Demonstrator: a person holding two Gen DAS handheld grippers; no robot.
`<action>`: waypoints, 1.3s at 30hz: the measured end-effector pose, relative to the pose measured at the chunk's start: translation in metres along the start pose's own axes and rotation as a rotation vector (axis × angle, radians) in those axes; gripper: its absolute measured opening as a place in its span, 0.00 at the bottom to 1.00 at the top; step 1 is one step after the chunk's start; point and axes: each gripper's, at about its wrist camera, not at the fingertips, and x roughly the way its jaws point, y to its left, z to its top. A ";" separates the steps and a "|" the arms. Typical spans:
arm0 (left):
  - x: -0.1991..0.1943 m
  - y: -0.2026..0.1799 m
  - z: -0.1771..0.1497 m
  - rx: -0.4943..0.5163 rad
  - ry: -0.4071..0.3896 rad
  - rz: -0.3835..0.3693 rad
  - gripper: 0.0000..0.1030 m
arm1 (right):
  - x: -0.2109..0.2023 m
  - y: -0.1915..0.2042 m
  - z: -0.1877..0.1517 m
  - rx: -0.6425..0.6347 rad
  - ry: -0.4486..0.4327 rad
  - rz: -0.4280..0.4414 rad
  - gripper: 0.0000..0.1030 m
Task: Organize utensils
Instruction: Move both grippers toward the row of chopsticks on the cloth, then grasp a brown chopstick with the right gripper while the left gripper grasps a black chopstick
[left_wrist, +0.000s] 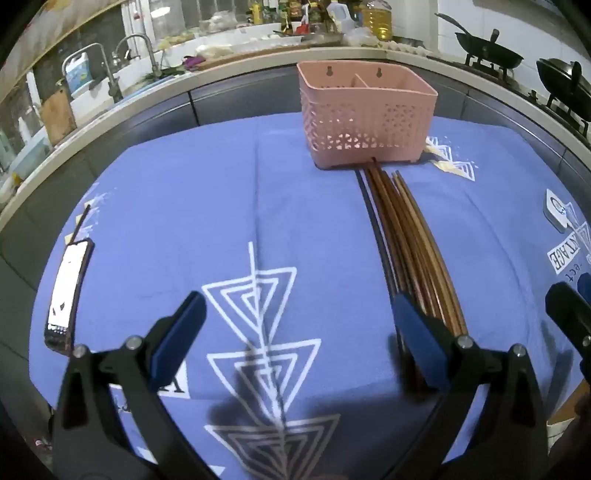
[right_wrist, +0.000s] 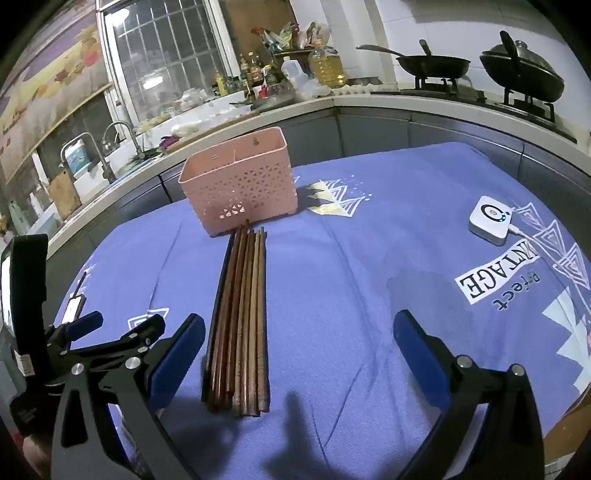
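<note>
left gripper (left_wrist: 295, 325): jaws wide, empty | right gripper (right_wrist: 299, 343): jaws wide, empty, just right of chopsticks (right_wrist: 240, 321) | both tilt down toward pink basket (right_wrist: 240, 192)

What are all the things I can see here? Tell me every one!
Chopsticks: a bundle, brown, one darker, lying before the basket.
Basket: one, pink, two compartments, far end of the cloth.
Tablecloth: one, blue with white patterns.
Phone: one, lit screen, left edge of the cloth.
White device: one, right side.
Woks: two, black, on the stove.
Left gripper: open, beside the chopsticks.
Right gripper: open, over the chopsticks' near ends.
</note>
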 end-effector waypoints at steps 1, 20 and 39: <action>0.000 0.000 0.000 0.000 -0.002 0.000 0.94 | 0.000 0.000 0.000 0.000 0.001 -0.001 0.97; -0.041 0.018 -0.023 -0.135 -0.181 -0.105 0.94 | -0.011 -0.004 -0.006 0.069 -0.048 0.144 0.97; -0.022 0.015 -0.017 -0.095 -0.132 -0.182 0.91 | 0.014 0.003 -0.001 -0.060 0.036 0.076 0.33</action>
